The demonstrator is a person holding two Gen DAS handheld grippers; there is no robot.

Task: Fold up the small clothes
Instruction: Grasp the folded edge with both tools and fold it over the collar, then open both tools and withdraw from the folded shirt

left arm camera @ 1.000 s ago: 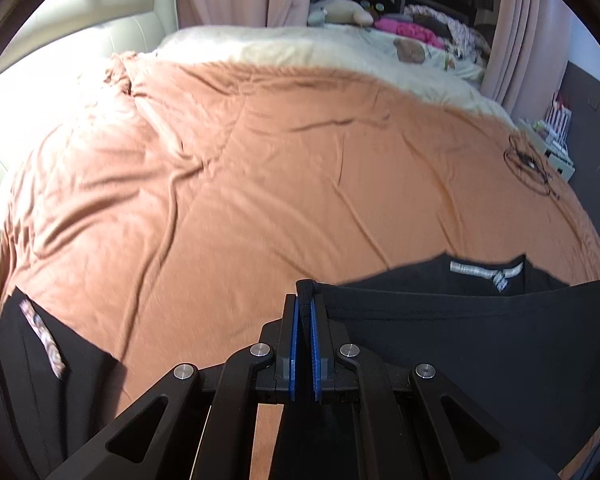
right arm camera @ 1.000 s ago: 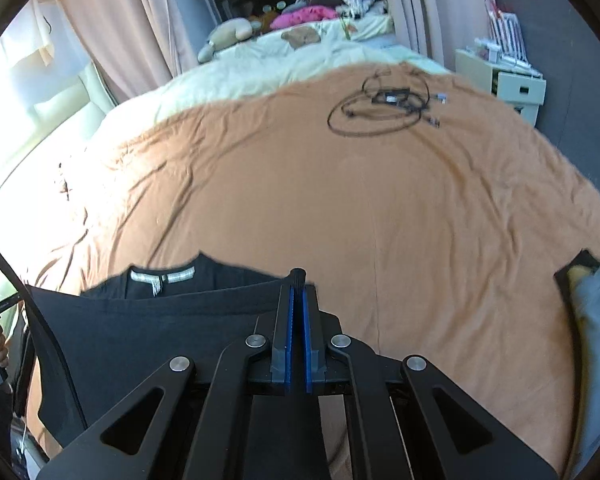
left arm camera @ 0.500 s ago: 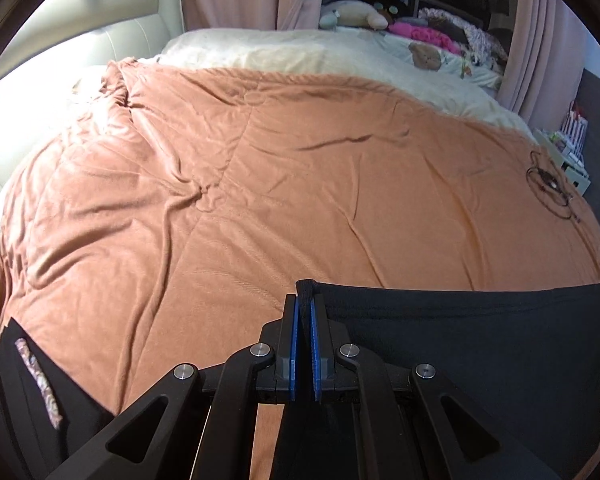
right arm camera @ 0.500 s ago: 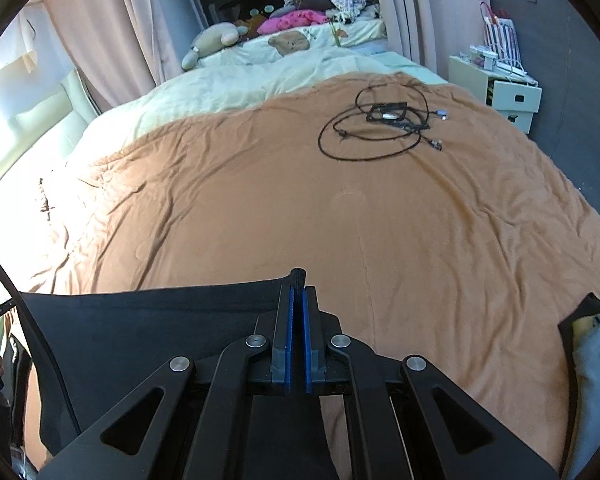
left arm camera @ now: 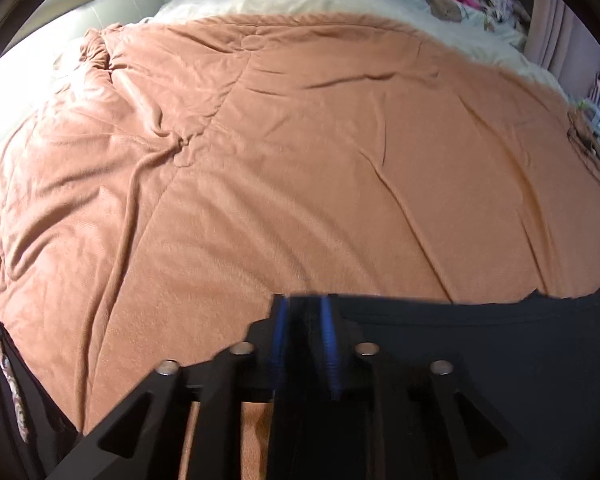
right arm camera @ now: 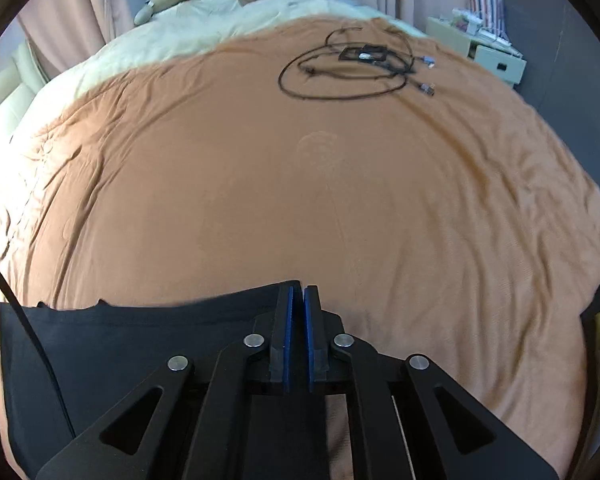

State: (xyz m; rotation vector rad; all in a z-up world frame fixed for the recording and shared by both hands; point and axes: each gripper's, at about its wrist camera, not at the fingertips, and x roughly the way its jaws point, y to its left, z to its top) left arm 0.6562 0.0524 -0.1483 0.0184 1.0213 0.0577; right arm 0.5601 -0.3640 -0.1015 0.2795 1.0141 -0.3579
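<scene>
Two sets of tongs, left tongs (left arm camera: 304, 334) and right tongs (right arm camera: 297, 330), have just been opening, pads slightly parted, apparently releasing the limp black cotton garment (right arm camera: 140, 344), whose folded edge lies between them at six o'clock on the rust-orange bedspread (right arm camera: 300, 180). Light and floppy, it handles best pinched at corners.

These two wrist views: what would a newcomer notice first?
A large orange-brown blanket fills both views. A black garment lies at its near edge, between the left gripper and the right gripper, whose jaws have just been opening. Black cables lie coiled far right.
</scene>
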